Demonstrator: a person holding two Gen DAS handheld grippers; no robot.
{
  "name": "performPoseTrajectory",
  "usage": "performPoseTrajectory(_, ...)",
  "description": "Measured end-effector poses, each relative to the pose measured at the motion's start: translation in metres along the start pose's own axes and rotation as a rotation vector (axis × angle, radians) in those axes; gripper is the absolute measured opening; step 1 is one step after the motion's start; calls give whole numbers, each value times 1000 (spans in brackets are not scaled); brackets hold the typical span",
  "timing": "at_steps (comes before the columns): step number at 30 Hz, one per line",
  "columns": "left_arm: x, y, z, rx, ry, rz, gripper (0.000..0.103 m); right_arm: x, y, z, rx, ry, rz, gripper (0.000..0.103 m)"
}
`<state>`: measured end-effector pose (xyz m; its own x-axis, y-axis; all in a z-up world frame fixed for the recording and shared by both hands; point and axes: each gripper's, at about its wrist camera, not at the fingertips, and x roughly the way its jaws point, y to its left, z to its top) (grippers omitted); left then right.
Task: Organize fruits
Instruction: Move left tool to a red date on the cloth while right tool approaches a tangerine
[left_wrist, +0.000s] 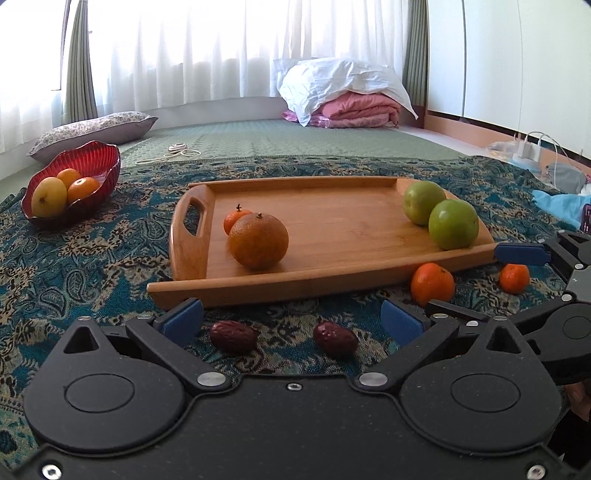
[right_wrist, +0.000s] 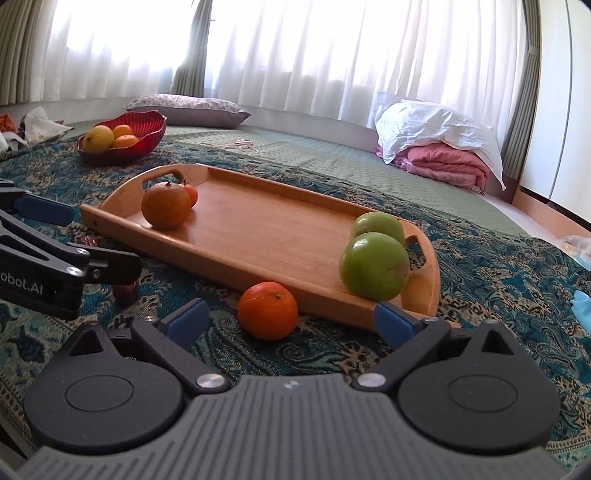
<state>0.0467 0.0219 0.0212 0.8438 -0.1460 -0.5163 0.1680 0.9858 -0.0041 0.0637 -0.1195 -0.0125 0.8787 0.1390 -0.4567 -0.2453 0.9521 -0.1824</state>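
I see the left gripper spread wide and empty over two dates on the patterned cloth. The right gripper is likewise wide, an orange lying between its fingers. The wooden tray ahead carries a large orange, a small one partly hidden behind it, and two green fruits. A red bowl of fruit stands well apart. In the right view the left gripper blocks most of one date.
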Motion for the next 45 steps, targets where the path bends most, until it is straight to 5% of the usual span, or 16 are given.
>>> performPoseTrajectory(8, 7, -2, -5, -11, 45, -49, 89, 4, 3, -1, -21, 15, 12, 98)
performPoseTrajectory(19, 8, -7, -5, -10, 80, -124, 45, 15, 2, 4, -15, 47, 67, 85)
performPoseTrajectory(45, 22, -8, -11, -36, 81, -96, 27, 25, 5, -4, 11, 34, 71, 64)
